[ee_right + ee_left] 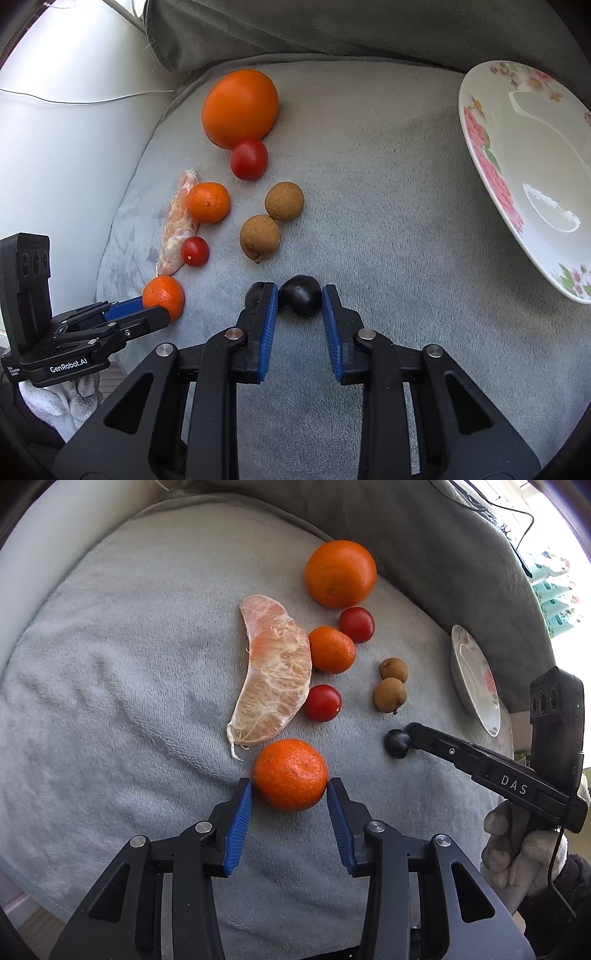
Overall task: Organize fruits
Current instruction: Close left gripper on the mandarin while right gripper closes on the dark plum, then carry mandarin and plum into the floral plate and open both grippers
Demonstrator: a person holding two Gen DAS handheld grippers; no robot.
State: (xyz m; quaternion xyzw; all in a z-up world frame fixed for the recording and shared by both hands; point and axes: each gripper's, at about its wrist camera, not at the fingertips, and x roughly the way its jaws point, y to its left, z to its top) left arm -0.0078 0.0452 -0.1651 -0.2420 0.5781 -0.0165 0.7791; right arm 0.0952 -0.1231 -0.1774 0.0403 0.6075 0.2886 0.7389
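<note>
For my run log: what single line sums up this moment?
left gripper: shut on mandarin | right gripper: shut on dark fruit | plate: empty | other fruits: on cloth

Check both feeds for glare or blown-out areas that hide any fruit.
Left wrist view: the window at top right is blown out, but every fruit stays sharp. Right wrist view: bright glare streaks sit on the floral plate; the dark fruit is almost featureless black.

surface: grey fleece blanket (122,686) | backrest: grey cushion (332,26) | daylight
</note>
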